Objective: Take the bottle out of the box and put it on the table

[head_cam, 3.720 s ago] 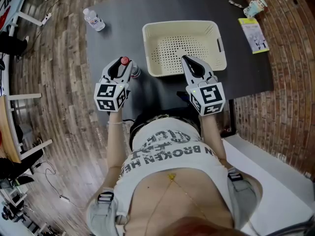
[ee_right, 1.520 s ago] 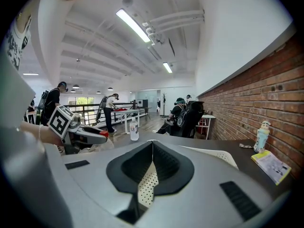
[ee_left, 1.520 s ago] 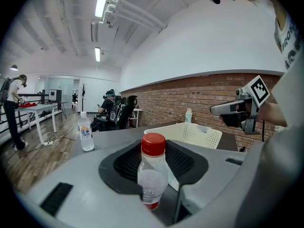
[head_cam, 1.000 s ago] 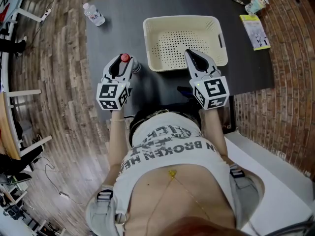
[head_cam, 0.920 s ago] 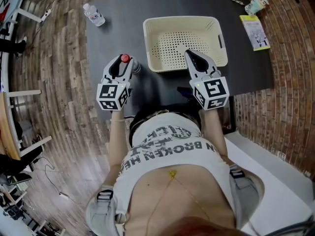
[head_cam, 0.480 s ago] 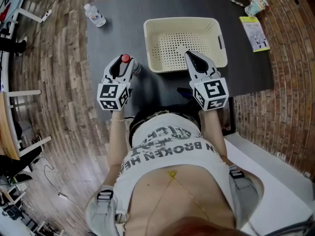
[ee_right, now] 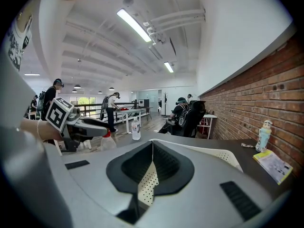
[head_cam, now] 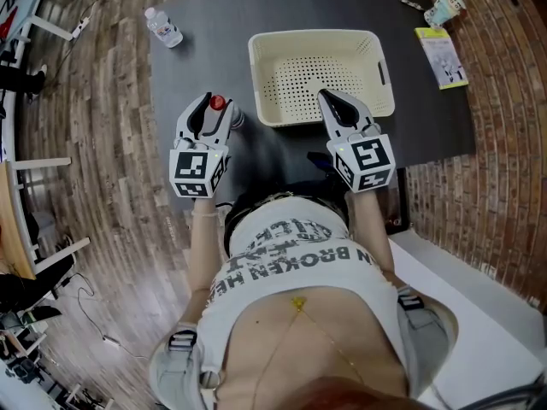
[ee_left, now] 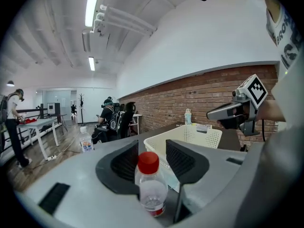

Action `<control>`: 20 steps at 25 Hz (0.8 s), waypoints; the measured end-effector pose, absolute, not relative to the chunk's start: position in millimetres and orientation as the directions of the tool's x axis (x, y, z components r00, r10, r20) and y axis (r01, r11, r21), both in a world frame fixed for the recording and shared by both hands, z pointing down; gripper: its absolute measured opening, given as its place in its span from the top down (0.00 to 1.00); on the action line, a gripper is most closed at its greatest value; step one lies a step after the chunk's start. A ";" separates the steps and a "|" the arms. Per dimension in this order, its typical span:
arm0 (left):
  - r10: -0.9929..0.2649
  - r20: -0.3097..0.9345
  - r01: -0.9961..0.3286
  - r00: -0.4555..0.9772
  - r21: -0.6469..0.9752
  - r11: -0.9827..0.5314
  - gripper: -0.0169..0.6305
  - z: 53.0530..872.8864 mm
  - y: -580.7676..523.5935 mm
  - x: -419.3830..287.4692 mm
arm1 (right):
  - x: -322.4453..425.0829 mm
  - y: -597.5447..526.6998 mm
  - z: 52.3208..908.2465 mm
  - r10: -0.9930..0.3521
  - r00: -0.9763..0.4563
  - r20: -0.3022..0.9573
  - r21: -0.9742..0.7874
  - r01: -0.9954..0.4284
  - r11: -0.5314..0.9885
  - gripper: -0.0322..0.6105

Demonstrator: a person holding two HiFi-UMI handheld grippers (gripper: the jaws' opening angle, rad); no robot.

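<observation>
A small clear bottle with a red cap (head_cam: 217,103) (ee_left: 151,184) stands upright on the dark table (head_cam: 197,58), just left of the cream perforated basket (head_cam: 320,37) (ee_left: 190,129). My left gripper (head_cam: 209,109) (ee_left: 152,158) has it between its jaws, which have just been opening. The pads stand beside the bottle with a slim gap, so the gripper is open. My right gripper (head_cam: 329,99) (ee_right: 152,148) is shut and empty, hovering over the basket's near rim (ee_right: 223,156). The basket's inside looks empty.
Another water bottle (head_cam: 162,26) (ee_left: 86,145) stands at the table's far left corner. A booklet (head_cam: 441,56) and a small pale bottle (head_cam: 444,8) lie at the far right. The table's near edge is just behind both grippers. People sit and stand in the room beyond.
The left gripper has rolled slightly and its jaws have spread a little around the standing bottle. The right gripper and the basket have kept still.
</observation>
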State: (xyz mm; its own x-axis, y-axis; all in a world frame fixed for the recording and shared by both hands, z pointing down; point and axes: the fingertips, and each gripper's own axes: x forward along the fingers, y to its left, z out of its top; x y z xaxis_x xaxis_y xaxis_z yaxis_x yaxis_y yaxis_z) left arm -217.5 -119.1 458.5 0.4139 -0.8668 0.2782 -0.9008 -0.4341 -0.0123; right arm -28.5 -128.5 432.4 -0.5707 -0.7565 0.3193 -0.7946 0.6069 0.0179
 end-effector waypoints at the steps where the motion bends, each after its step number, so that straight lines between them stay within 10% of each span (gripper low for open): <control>1: -0.870 0.271 -0.899 0.411 -0.033 -0.436 0.72 452.3 -119.0 -216.3 | -28.9 -128.7 432.0 -0.755 -0.575 0.316 0.015 -0.792 0.610 0.94; 20: -0.756 0.174 -0.776 0.630 0.102 -0.623 0.96 419.7 -105.3 -123.8 | -42.4 -118.7 423.2 -0.715 -0.652 0.251 -0.020 -0.742 0.670 0.94</control>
State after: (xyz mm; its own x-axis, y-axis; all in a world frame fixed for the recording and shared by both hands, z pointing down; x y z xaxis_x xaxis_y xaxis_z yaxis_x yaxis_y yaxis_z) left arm -123.8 -105.3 419.7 0.6304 -0.7564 0.1743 -0.7756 -0.6230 0.1015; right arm -42.4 -118.7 423.2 -0.6521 -0.7153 0.2512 -0.7423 0.6698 -0.0199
